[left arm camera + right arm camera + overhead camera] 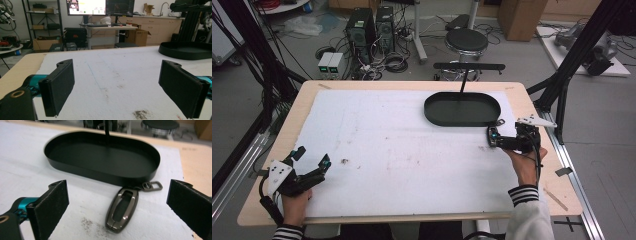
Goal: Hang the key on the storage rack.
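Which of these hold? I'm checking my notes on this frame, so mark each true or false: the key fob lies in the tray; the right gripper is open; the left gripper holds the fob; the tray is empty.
1. The key fob lies in the black tray. False: it lies on the white mat beside the tray.
2. The right gripper is open. True.
3. The left gripper holds the fob. False: it is open and empty.
4. The tray is empty. True.

I see a light wooden tabletop (532,165) covered by a white mat (392,150). On the mat: a black oval tray (462,109) at far right, a dark metal key fob (122,208) just beside its rim, and a dark smudge (344,161) at near left.
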The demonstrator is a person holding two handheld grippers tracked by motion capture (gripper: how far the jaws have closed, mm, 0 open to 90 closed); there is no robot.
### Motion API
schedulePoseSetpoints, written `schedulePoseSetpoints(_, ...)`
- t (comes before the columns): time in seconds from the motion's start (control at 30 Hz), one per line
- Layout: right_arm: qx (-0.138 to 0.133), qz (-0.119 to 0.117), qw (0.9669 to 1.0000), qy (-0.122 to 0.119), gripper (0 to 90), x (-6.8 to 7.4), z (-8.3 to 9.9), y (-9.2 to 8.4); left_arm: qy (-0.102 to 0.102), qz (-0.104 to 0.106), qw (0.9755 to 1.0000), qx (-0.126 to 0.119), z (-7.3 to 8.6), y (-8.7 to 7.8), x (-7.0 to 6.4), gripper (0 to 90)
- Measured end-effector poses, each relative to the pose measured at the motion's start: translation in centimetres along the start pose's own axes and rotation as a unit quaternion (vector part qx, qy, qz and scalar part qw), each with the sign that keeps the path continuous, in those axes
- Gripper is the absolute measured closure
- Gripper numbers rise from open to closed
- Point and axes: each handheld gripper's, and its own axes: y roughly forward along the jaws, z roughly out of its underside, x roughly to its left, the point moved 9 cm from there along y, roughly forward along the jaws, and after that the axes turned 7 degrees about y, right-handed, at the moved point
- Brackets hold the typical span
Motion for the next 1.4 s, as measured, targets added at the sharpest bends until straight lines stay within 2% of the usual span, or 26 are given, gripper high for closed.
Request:
schedulePoseSetpoints(0.03,0.009,0.007,0.9999,-0.006,3.0,-0.2,-0.1,0.2,0.000,0.000,1.0000,0.000,0.0,0.0,0.0,13.7)
schedulePoseSetpoints(0.13,0.033,0.007,0.9994,0.006,3.1,-0.4,-0.4,0.8,0.000,0.000,1.0000,0.001,0.0,0.0,0.0,13.7)
schedulePoseSetpoints(0.17,0.033,0.007,0.9994,0.006,3.1,-0.4,-0.4,0.8,0.000,0.000,1.0000,0.001,0.0,0.0,0.0,13.7)
schedulePoseSetpoints(0.2,0.051,0.014,0.9986,0.007,3.1,-0.7,-0.4,1.3,0.000,0.000,1.0000,0.002,0.0,0.0,0.0,13.7)
schedulePoseSetpoints(0.27,0.069,0.022,0.9974,0.006,3.1,-0.9,-0.5,1.7,-0.001,0.001,1.0000,0.002,0.0,0.0,0.0,13.7)
schedulePoseSetpoints(0.33,0.087,0.035,0.9956,0.007,3.1,-1.2,-0.5,2.0,-0.002,0.000,1.0000,0.002,0.0,0.0,0.1,13.7)
schedulePoseSetpoints(0.47,0.121,0.048,0.9915,0.006,3.1,-1.4,-0.7,2.6,-0.002,0.000,1.0000,0.003,0.0,0.0,0.1,13.7)
schedulePoseSetpoints(0.73,0.174,0.055,0.9832,0.014,4.2,-1.4,-0.9,3.8,0.000,-0.001,1.0000,0.002,0.0,0.0,0.1,13.7)
schedulePoseSetpoints(0.8,0.178,0.054,0.9824,0.016,4.2,-1.4,-0.8,4.0,0.000,-0.001,1.0000,0.002,0.0,0.0,0.1,13.7)
schedulePoseSetpoints(0.83,0.192,0.060,0.9794,0.015,4.2,-1.6,-0.5,4.3,0.000,-0.001,1.0000,0.002,0.0,0.0,0.1,13.7)
schedulePoseSetpoints(0.87,0.192,0.060,0.9794,0.015,4.2,-1.6,-0.5,4.3,0.000,-0.001,1.0000,0.002,0.0,0.0,0.1,13.7)
schedulePoseSetpoints(1.03,0.217,0.070,0.9735,0.021,4.3,-1.9,0.2,5.0,-0.002,-0.001,1.0000,0.003,0.0,0.0,0.1,13.7)
schedulePoseSetpoints(1.1,0.231,0.072,0.9701,0.020,4.3,-1.9,0.5,5.2,-0.002,-0.001,1.0000,0.005,0.1,0.0,0.1,13.7)
schedulePoseSetpoints(1.13,0.243,0.076,0.9670,0.019,4.3,-1.9,0.6,5.4,-0.002,-0.001,1.0000,0.005,0.1,0.1,0.1,13.7)
schedulePoseSetpoints(1.17,0.243,0.076,0.9670,0.019,4.3,-1.9,0.6,5.4,-0.002,-0.002,1.0000,0.005,0.1,0.1,0.1,13.7)
schedulePoseSetpoints(1.2,0.253,0.077,0.9642,0.017,4.3,-1.9,0.7,5.6,-0.001,-0.001,1.0000,0.005,0.1,0.1,0.1,13.7)
schedulePoseSetpoints(1.23,0.253,0.077,0.9642,0.017,4.3,-1.9,0.7,5.6,-0.001,-0.001,1.0000,0.005,0.1,0.1,0.1,13.7)
schedulePoseSetpoints(1.3,0.270,0.078,0.9596,0.017,4.2,-1.8,0.7,5.9,0.000,-0.001,1.0000,0.005,0.1,0.0,0.1,13.7)
schedulePoseSetpoints(1.33,0.270,0.078,0.9596,0.017,4.2,-1.8,0.7,5.9,-0.001,-0.002,1.0000,0.005,0.1,0.1,0.1,13.7)
schedulePoseSetpoints(1.37,0.275,0.082,0.9576,0.016,4.2,-1.7,0.6,6.1,-0.001,-0.002,1.0000,0.004,0.1,0.0,0.1,13.7)
schedulePoseSetpoints(1.4,0.275,0.082,0.9578,0.016,4.2,-1.6,0.6,6.3,-0.001,-0.001,1.0000,0.004,0.1,0.0,0.1,13.7)
